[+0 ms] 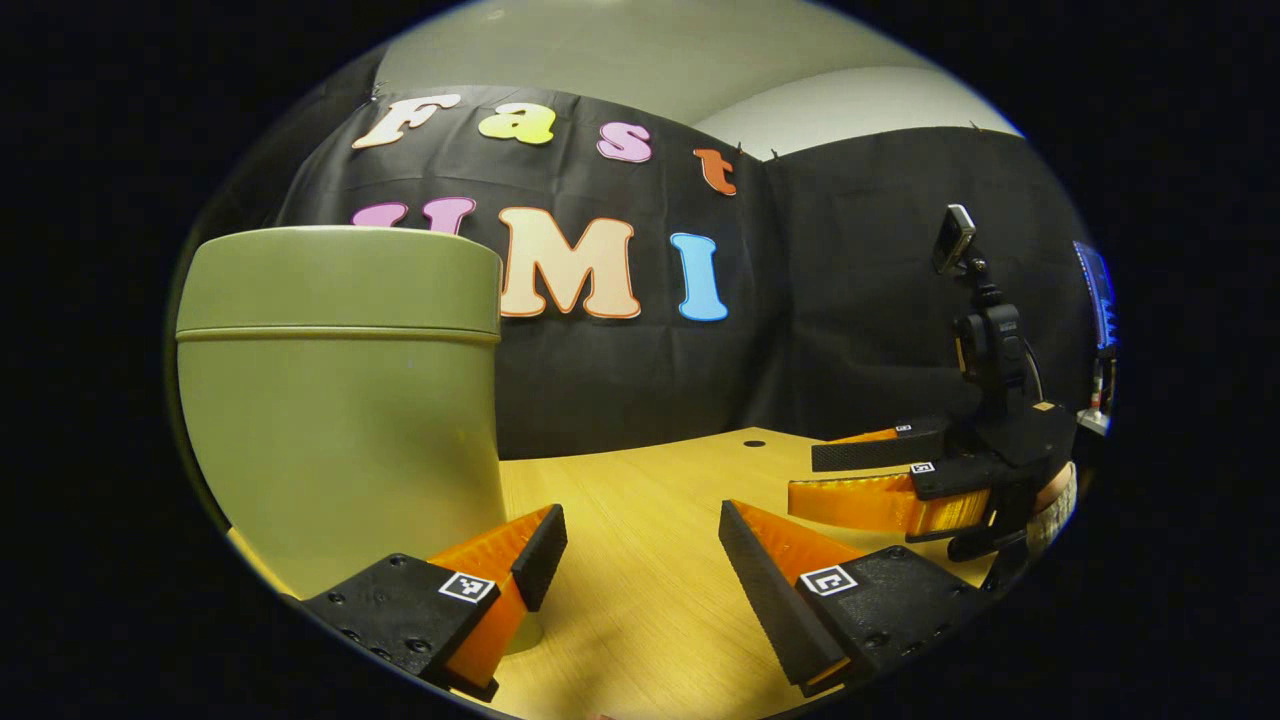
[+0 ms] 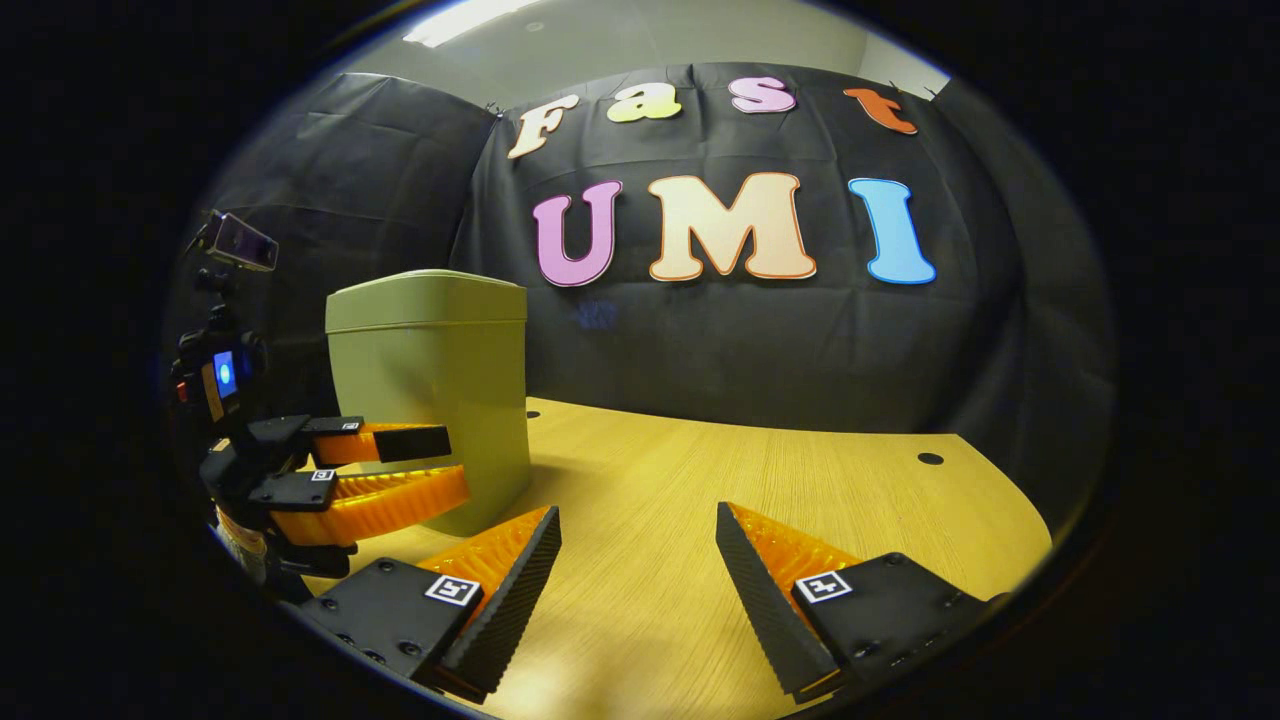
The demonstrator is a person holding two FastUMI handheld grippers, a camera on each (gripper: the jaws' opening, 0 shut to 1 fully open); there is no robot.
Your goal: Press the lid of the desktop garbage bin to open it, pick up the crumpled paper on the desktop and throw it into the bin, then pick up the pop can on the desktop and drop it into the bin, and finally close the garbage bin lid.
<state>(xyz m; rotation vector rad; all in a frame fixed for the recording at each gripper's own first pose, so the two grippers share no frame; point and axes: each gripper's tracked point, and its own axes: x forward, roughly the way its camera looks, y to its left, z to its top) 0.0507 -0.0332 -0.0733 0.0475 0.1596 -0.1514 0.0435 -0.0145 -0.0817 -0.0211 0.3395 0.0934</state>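
Left gripper view has the left gripper [image 1: 640, 560] low in frame, fingers spread wide and holding nothing — the garbage bin [image 1: 345, 400], lid down, stands at left just beside one finger. Right gripper view shows the right gripper [image 2: 638, 565] equally agape over the bare desktop [image 2: 800, 480].

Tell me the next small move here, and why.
Probably raise the left hand-held gripper over the green bin and press its lid: the lid sits shut, and both the left and the right hand-held gripper are open, holding nothing.
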